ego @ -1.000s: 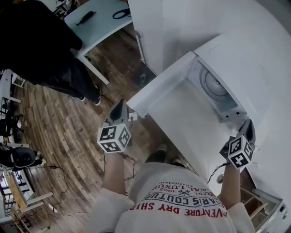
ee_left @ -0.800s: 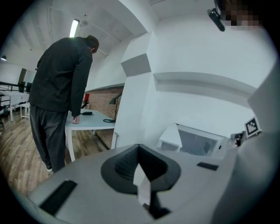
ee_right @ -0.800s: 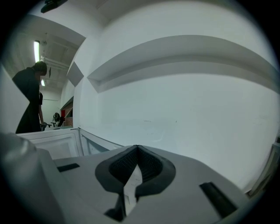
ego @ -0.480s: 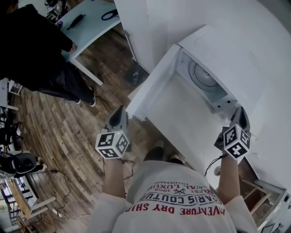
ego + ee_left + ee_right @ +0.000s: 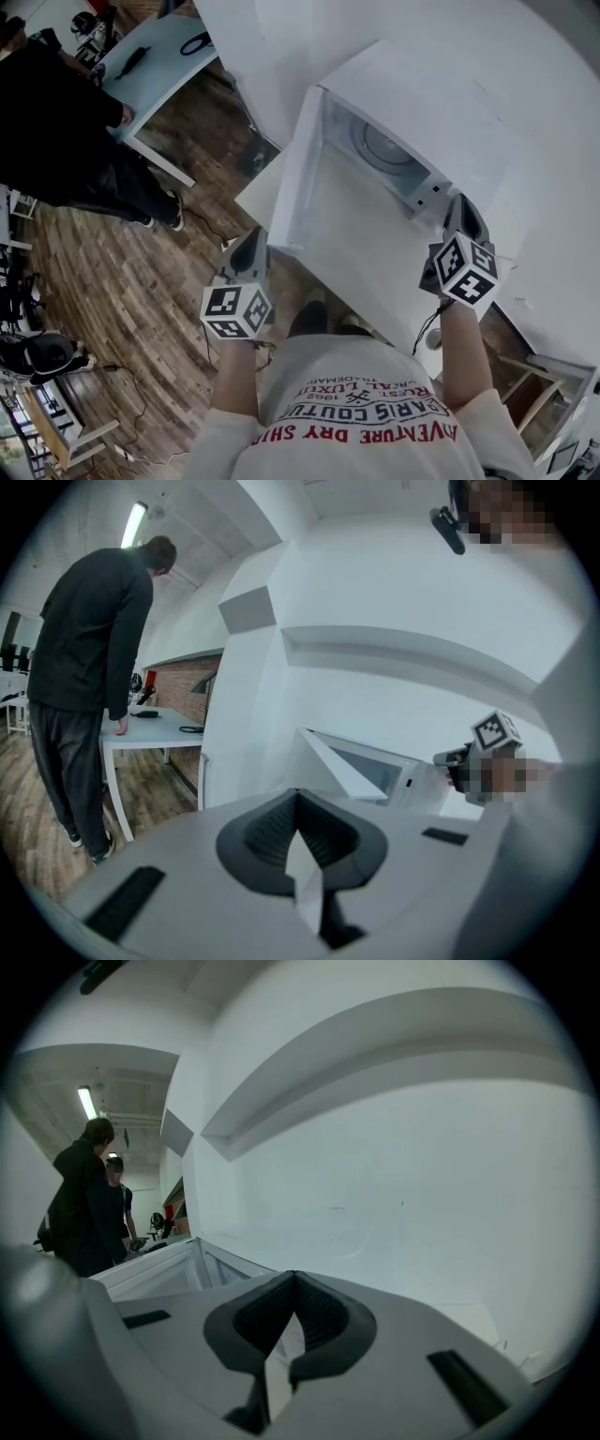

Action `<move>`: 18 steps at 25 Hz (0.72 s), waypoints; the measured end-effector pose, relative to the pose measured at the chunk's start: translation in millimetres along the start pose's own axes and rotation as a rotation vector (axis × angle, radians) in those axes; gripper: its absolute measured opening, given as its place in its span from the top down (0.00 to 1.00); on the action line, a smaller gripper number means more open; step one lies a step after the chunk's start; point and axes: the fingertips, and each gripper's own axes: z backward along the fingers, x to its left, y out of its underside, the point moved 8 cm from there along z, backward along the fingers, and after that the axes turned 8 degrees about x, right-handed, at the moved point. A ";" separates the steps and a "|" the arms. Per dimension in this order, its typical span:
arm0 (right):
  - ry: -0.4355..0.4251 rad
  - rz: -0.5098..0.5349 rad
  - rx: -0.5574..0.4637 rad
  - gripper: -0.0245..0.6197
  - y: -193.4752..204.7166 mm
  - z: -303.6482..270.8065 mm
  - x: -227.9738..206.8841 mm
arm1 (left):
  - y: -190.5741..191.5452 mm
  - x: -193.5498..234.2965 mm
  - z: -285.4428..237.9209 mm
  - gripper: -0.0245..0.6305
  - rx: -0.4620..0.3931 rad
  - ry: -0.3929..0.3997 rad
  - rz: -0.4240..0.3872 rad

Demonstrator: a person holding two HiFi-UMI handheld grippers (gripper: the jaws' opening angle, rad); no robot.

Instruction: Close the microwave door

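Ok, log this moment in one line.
door open | left tongs shut, empty, near door edge | right tongs shut, empty, by microwave front corner

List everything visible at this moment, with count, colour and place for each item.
microwave: one, white, on a white ledge against the wall
microwave door: one, white, swung open on its left side
turntable: one, grey, inside the cavity
table: one, pale, top left
cable loop: one, black, on the table
tool: one, black, on the table
bystander: one, black clothes, beside the table
floor: brown wood planks, left
wooden frame: one, light wood, bottom right
shirt: one, white with red print, on the person holding the grippers
left gripper: one, grey, jaws together, near the door's free edge
right gripper: one, grey, jaws together, by the microwave's right front corner
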 end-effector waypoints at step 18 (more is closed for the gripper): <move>-0.042 0.004 0.006 0.94 -0.4 1.3 2.1 | -17.2 -100.9 -49.9 0.97 0.034 0.279 -0.165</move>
